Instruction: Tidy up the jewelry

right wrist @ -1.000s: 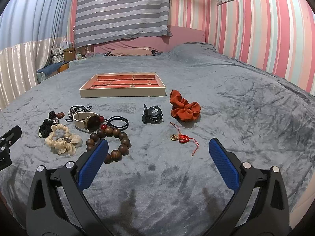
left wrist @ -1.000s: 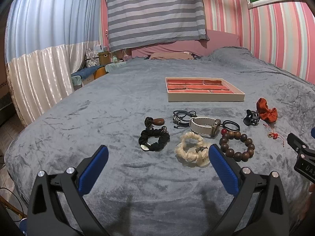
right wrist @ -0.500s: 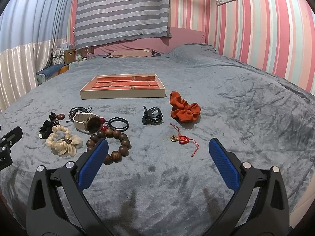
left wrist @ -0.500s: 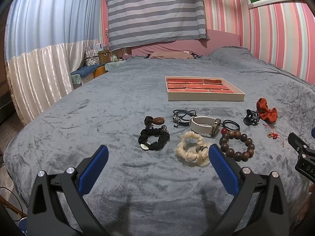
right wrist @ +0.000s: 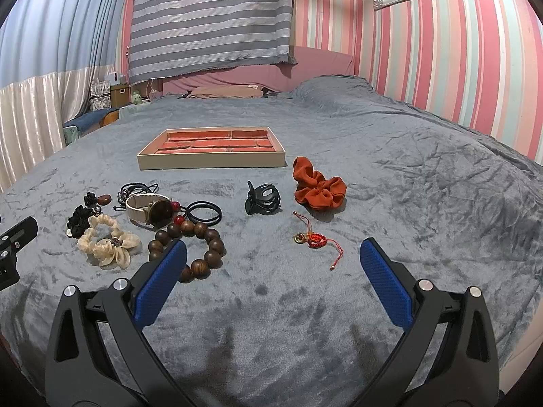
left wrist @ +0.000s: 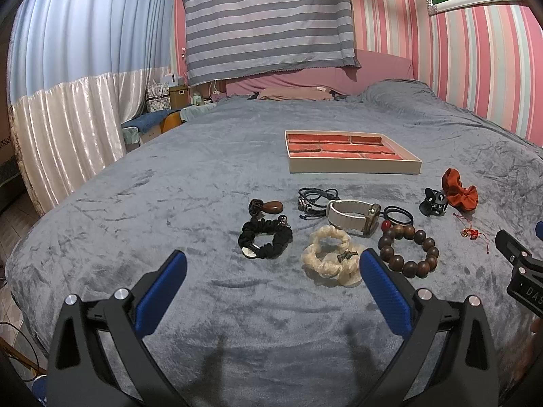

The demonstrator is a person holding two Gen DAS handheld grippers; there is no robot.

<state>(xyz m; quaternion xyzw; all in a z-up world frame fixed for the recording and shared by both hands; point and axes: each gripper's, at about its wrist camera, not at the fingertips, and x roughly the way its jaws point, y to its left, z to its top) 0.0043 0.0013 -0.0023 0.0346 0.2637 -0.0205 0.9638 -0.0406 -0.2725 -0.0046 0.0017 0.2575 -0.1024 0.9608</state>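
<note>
Jewelry lies spread on a grey bed cover in front of a beige tray (left wrist: 353, 167) (right wrist: 210, 162) with red compartments. Nearest my left gripper (left wrist: 273, 268) are a black scrunchie (left wrist: 265, 242), a cream scrunchie (left wrist: 331, 261), a wooden bead bracelet (left wrist: 409, 249) and a white-strapped watch (left wrist: 353, 215). Ahead of my right gripper (right wrist: 273, 259) lie a red cord charm (right wrist: 314, 240), a black claw clip (right wrist: 262, 199) and an orange scrunchie (right wrist: 319, 190). Both grippers hover open above the cover, holding nothing.
A black cord bracelet (left wrist: 314, 200), a brown pendant (left wrist: 268, 207) and black hair ties (right wrist: 203, 213) also lie among the pieces. The grey bed (right wrist: 424, 176) stretches back to pink pillows (left wrist: 295, 93). A curtain (left wrist: 68, 142) hangs at the left; striped walls stand behind and at the right.
Both grippers have drifted slightly; the items sit a little differently in each view. Nothing was picked up or moved.
</note>
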